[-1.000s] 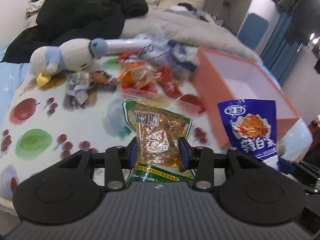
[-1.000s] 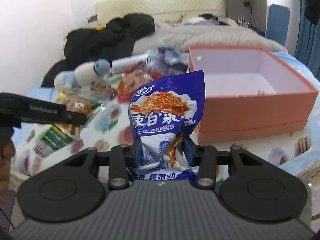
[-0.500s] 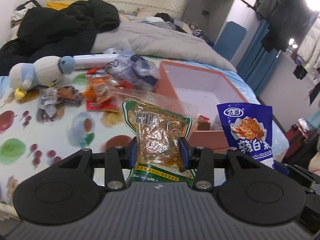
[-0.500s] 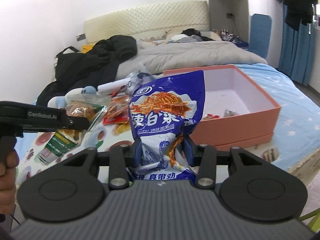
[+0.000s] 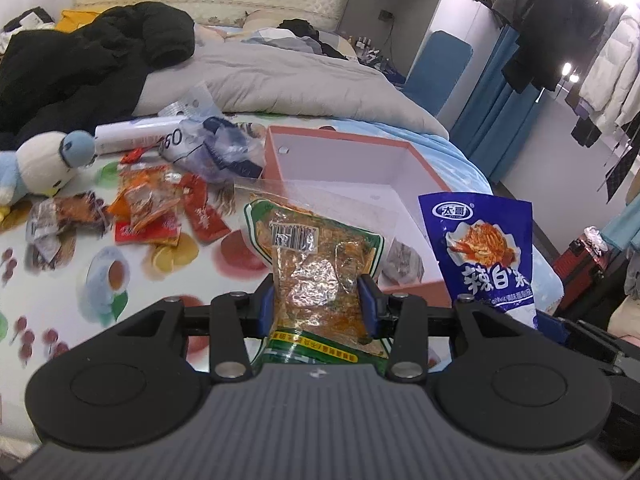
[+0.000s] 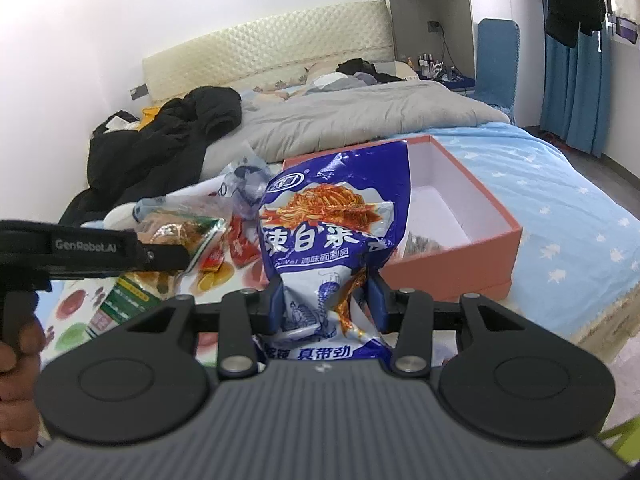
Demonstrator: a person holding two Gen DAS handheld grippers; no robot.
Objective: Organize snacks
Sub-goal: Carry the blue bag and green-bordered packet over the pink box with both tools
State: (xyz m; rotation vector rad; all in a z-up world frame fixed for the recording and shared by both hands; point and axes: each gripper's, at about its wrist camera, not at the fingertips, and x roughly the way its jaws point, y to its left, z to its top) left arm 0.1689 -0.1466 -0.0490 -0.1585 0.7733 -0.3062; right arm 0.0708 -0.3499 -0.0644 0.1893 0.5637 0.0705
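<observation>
My left gripper (image 5: pixel 318 300) is shut on a green-edged clear snack bag (image 5: pixel 316 260) of orange food, held upright above the bed. My right gripper (image 6: pixel 326 300) is shut on a blue snack bag (image 6: pixel 336 216), also visible in the left wrist view as the blue bag (image 5: pixel 486 248) at the right. An open salmon-pink box (image 5: pixel 416 152) with a white inside lies just beyond both bags; the pink box (image 6: pixel 472 256) holds a small dark packet. Loose red and orange snack packets (image 5: pixel 156 208) lie on the fruit-print sheet to the left.
A plush toy (image 5: pixel 36 168), a white tube (image 5: pixel 132 132) and a crumpled plastic bag (image 5: pixel 216 148) lie behind the packets. A black coat (image 5: pixel 80 64) and grey duvet (image 5: pixel 288 84) cover the far bed. A person's hand (image 6: pixel 16 380) holds the left gripper's handle. Red suitcase (image 5: pixel 580 264) at right.
Both grippers rose and drew back from the bed with their bags still gripped. The pink box and loose packets now look farther away and more of the room shows.
</observation>
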